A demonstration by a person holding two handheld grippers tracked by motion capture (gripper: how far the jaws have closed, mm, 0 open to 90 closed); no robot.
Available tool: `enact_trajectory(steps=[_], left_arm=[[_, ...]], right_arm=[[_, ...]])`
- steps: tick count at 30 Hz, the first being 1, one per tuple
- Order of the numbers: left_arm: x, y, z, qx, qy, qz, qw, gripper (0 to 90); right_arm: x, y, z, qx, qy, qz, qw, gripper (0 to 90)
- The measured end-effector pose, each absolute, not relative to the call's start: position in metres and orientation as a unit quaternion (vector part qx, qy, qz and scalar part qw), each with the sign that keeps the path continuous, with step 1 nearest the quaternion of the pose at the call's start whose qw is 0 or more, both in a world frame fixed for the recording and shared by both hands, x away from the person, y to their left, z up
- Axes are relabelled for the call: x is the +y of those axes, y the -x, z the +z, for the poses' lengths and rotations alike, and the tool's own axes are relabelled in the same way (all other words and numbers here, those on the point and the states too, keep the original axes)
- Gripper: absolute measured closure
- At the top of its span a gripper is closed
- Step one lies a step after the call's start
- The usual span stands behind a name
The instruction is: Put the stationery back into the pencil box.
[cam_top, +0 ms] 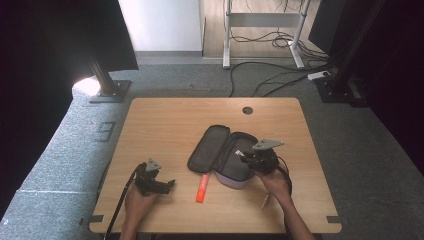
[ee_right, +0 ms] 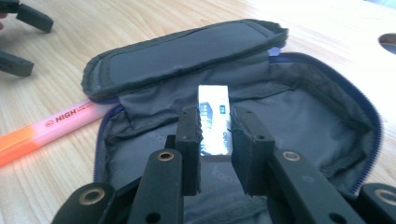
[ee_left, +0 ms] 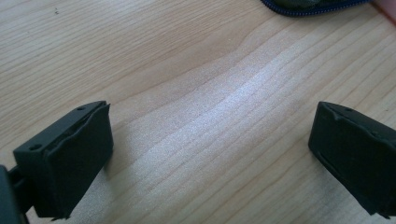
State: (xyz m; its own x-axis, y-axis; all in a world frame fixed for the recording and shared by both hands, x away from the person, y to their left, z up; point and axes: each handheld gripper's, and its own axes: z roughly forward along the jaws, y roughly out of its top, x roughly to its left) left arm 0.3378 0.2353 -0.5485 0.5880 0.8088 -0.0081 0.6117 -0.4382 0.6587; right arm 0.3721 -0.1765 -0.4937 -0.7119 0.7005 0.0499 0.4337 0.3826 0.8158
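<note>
A dark grey pencil case point(cam_top: 220, 147) lies unzipped in the middle of the table, its lid point(ee_right: 187, 51) folded back to the left. My right gripper point(ee_right: 215, 121) hovers over the case's open cavity point(ee_right: 303, 121), shut on a small white eraser point(ee_right: 212, 109) with blue print, which sticks out past the jaw tips. In the high view that gripper point(cam_top: 242, 154) sits at the case's right half. My left gripper point(cam_top: 170, 185) rests low near the front left of the table, open, with bare wood between its jaws point(ee_left: 210, 140).
An orange and pink highlighter point(cam_top: 202, 188) lies on the table in front of the case, between the two hands. A thin pale stick point(cam_top: 265, 201) lies by the right wrist. The wooden table point(cam_top: 165, 120) has a cable hole point(cam_top: 247, 110) at the back.
</note>
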Motion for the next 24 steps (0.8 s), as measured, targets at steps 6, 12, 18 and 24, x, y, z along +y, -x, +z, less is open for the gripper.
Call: enact_trajectory(steps=[6,12,18,24], left_arm=[[0.235,-0.338,-0.549,0.426,-0.833,0.157,0.315,0.0],[0.235,-0.338,-0.549,0.426,-0.833,0.157,0.315,0.0],[0.235,-0.338,-0.549,0.426,-0.833,0.157,0.315,0.0],[0.235,-0.338,-0.549,0.426,-0.834,0.157,0.315,0.0]], right_arm=[[-0.166,-0.370,-0.498,0.824,-0.335,0.435,0.140,71.6],[-0.158,-0.367,-0.501,0.830,-0.325,0.434,0.132,71.6],[-0.150,-0.365,-0.503,0.837,-0.316,0.430,0.126,71.6],[-0.141,-0.364,-0.511,0.846,-0.308,0.419,0.115,71.5]])
